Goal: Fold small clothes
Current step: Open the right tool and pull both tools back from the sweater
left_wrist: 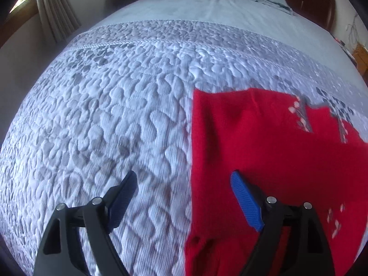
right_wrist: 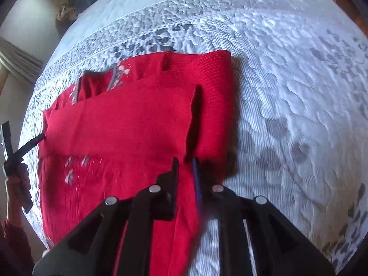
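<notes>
Under the left claw (left_wrist: 184, 179) lies the quilted bed (left_wrist: 103, 115), its pale cover stitched in pebble shapes. This claw points steeply down and stands released, its two blue-padded fingers spread wide with nothing pressed between them. One finger (left_wrist: 122, 195) hangs over bare quilt; the other finger (left_wrist: 246, 202) hangs over the red garment (left_wrist: 264, 142), whose straight left edge runs up between the two. From this claw the garment spreads away to the right and forward, with small white and grey pattern marks on its far right part.

Seen from the right wrist, the left claw appears at the far left edge, gripped by a hand (right_wrist: 16, 184) with a dark red sleeve (right_wrist: 13, 241) below it.

Further right, the right claw (right_wrist: 186, 161) also tilts steeply down over the red garment. Its fingers stand close together with only a narrow gap, and red cloth shows in that gap, but whether the pads press on it cannot be told. A folded flap lies ahead and to the left of this claw, and bare quilt stretches off to its right.
</notes>
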Available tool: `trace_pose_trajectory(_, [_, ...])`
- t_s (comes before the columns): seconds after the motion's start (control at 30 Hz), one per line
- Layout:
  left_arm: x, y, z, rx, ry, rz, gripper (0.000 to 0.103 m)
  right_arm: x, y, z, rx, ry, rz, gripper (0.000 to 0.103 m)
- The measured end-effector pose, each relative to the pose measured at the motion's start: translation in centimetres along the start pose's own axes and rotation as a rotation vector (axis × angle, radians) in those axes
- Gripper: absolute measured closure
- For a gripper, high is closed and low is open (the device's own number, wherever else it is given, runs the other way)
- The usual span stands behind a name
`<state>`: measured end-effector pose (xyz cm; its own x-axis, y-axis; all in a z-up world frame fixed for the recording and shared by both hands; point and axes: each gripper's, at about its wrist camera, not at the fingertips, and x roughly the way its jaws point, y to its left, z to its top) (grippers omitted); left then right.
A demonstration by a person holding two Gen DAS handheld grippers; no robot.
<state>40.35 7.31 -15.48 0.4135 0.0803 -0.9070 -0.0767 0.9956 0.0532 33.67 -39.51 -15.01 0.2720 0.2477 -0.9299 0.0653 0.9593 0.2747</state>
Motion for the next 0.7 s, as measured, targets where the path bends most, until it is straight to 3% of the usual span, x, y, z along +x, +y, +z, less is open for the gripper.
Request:
trace_pose_trajectory(0.27, [-6.9, -2.4, -10.7, 0.102, -0.009, -0.110, 0.019, -1.7, 4.3, -9.6, -0.085, 0.034, 0.080, 0.084])
trace_pose_trajectory(0.5, [-10.8, -3.0, -18.5, 0.080, -0.014, -0.162, 0.019, -3.1, 6.5, -17.1, -0.119, 0.016, -0.035, 0.079])
trace_pose_trajectory(0.7, [-12.6, -2.9, -21.9, 0.091, -0.010, -0.164, 0.019, -4.5, 7.0, -21.3, -0.100, -0.002, -0.081, 0.078])
